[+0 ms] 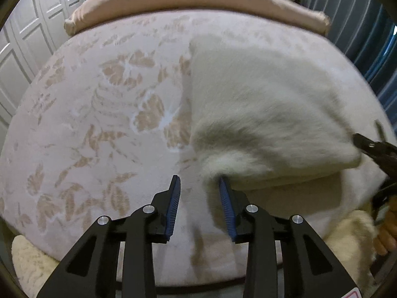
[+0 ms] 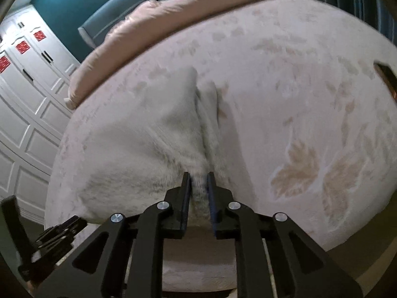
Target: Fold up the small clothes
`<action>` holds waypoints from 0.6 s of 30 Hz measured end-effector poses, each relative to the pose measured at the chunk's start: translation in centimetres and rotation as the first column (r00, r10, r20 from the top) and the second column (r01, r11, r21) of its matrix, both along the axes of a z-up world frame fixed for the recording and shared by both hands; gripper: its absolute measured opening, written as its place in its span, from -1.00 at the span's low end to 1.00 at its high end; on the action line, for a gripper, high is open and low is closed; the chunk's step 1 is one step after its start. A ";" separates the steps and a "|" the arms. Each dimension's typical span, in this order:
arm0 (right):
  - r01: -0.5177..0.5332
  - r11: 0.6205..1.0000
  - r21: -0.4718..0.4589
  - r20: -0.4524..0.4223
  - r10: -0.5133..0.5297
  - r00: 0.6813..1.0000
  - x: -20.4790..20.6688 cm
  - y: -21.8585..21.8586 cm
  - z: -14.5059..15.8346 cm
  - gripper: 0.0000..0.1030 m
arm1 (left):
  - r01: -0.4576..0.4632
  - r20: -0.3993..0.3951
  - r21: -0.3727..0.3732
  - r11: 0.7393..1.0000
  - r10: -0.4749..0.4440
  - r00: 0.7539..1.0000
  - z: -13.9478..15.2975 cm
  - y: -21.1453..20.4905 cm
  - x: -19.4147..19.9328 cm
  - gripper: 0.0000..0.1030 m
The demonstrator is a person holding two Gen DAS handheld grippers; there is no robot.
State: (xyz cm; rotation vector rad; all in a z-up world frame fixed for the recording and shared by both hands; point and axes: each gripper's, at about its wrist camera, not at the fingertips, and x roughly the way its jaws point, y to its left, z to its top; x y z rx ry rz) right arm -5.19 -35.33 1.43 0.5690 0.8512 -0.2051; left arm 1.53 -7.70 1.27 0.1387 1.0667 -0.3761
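surface: bed (image 1: pixel 104 94), pink floral cover; pink pillow roll (image 1: pixel 193 2) along its far edge.
garment: white fuzzy garment (image 1: pixel 260 104) lies on the near right part of the bed seen from the left wrist view, near edge lifted and doubled over a flatter layer. In the right wrist view the same cloth (image 2: pixel 148 144) runs from the fingers toward the pillow roll, with a crease up its middle.
left gripper: left gripper (image 1: pixel 199 183) is spread wide and grips nothing; its right pad (image 1: pixel 227 206) is tucked just under the garment's near left corner, its left pad sits over bare bed cover.
right gripper: right gripper (image 2: pixel 199 181) is nearly closed, pinching a bunch of the garment's near edge between the pads.
step: judged as mid-fold. One corner is secured on the right; the left is lining up for the other.
next: left needs to slide further onto the corner and close on it, catching the same layers the right one has; then both lift together and carry the edge toward the pillow roll.
risk: fluffy pile hides the layer edges, so a one-layer grab looks likely.
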 end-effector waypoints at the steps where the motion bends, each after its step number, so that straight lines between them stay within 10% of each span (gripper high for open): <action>1: 0.004 1.000 -0.023 0.013 -0.003 1.000 0.1 0.0 0.9 -0.57 | 0.001 0.021 -0.013 1.000 -0.001 1.000 1.0 0.0 -0.1 -0.28; 3: -0.004 0.998 -0.060 0.047 0.007 0.999 1.1 0.1 2.5 0.02 | -0.008 0.080 -0.034 0.999 0.011 0.997 2.9 -0.5 0.4 -0.04; 8: -0.049 0.992 -0.116 0.009 0.050 0.999 7.5 -0.1 1.1 0.06 | -0.025 0.131 -0.012 1.000 0.026 0.991 2.6 -4.2 5.0 0.06; 11: -0.085 0.989 -0.121 -0.050 0.079 0.996 10.9 0.0 -1.0 -0.84 | -0.028 0.102 0.025 0.999 0.025 0.994 0.9 -5.9 7.0 0.05; 15: -0.019 0.992 -0.124 0.090 0.030 0.995 9.5 -1.0 1.5 -0.86 | -0.038 0.085 0.027 0.999 0.035 0.996 -0.3 -6.1 7.7 0.10; 18: -0.006 0.996 -0.086 -0.051 0.001 0.999 10.4 -2.4 -3.5 -0.86 | -0.045 0.051 0.018 0.999 0.044 0.998 -1.7 -6.1 8.1 0.14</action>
